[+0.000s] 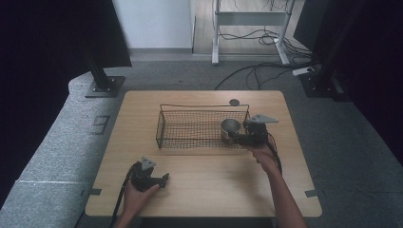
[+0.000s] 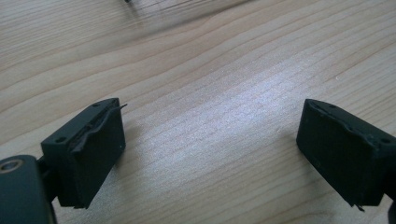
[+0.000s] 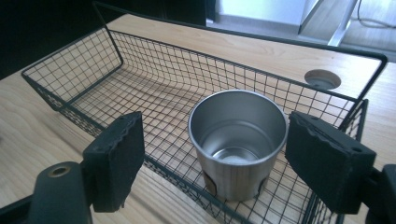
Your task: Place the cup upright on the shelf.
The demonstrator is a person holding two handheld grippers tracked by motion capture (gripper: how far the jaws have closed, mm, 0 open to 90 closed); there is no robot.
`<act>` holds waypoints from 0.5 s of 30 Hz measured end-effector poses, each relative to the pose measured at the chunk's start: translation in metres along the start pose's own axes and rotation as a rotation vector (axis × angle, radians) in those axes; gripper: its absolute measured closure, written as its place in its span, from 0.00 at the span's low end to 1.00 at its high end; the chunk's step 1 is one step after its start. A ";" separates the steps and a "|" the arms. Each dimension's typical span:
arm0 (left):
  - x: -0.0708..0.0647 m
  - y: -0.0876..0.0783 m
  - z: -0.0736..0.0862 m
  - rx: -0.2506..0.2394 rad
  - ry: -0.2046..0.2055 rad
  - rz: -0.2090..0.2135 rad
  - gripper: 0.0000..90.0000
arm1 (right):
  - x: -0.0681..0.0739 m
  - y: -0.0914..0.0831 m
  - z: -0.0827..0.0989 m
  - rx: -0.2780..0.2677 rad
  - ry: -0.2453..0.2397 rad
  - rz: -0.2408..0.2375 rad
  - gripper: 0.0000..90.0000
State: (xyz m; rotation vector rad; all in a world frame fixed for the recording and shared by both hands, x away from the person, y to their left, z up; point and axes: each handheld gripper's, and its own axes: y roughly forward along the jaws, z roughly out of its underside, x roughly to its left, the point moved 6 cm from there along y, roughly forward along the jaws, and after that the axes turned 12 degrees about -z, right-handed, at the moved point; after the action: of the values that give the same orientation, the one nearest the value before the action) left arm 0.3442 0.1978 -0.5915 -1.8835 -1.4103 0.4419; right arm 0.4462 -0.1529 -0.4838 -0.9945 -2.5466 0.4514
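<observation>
So the shiny stainless steel cup (image 3: 238, 144) stands upright, mouth up, long axis vertical, in the right end of the black wire mesh basket (image 1: 166, 124) on the light wooden counter (image 1: 209, 183). It's dead ahead of the right gripper (image 3: 233, 161), whose jaws are spread either side of it, not touching. The left gripper (image 1: 165, 179) is well away near the front edge, jaws apart too, nothing in them.

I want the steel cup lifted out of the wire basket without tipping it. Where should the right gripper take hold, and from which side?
Grip the steel cup across its upper wall, just under the rim. It stands upright and open-topped in the wire basket, so its round sides suit opposed jaws. Probably come down from above the near wall, where the open right gripper already straddles it, then lift straight up.
</observation>
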 end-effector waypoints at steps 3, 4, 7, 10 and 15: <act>0.000 0.000 0.000 0.000 0.000 0.000 0.09 | 0.003 -0.006 0.008 -0.014 -0.004 0.001 0.22; 0.000 0.000 0.000 0.000 0.001 0.000 0.09 | 0.004 -0.009 0.011 -0.014 -0.007 0.002 0.22; 0.000 0.000 0.000 0.000 0.002 0.001 0.09 | 0.007 -0.015 0.018 -0.025 -0.017 0.007 0.22; 0.000 0.000 0.000 0.000 0.002 0.001 0.09 | 0.010 -0.021 0.026 -0.036 -0.018 0.002 0.22; 0.000 0.000 0.000 0.000 0.001 0.000 0.09 | 0.016 -0.027 0.038 -0.036 -0.027 -0.003 0.22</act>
State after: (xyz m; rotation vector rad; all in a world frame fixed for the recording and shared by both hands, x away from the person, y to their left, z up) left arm 0.3442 0.1979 -0.5915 -1.8840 -1.4092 0.4408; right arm 0.4027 -0.1673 -0.5028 -1.0035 -2.5883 0.4221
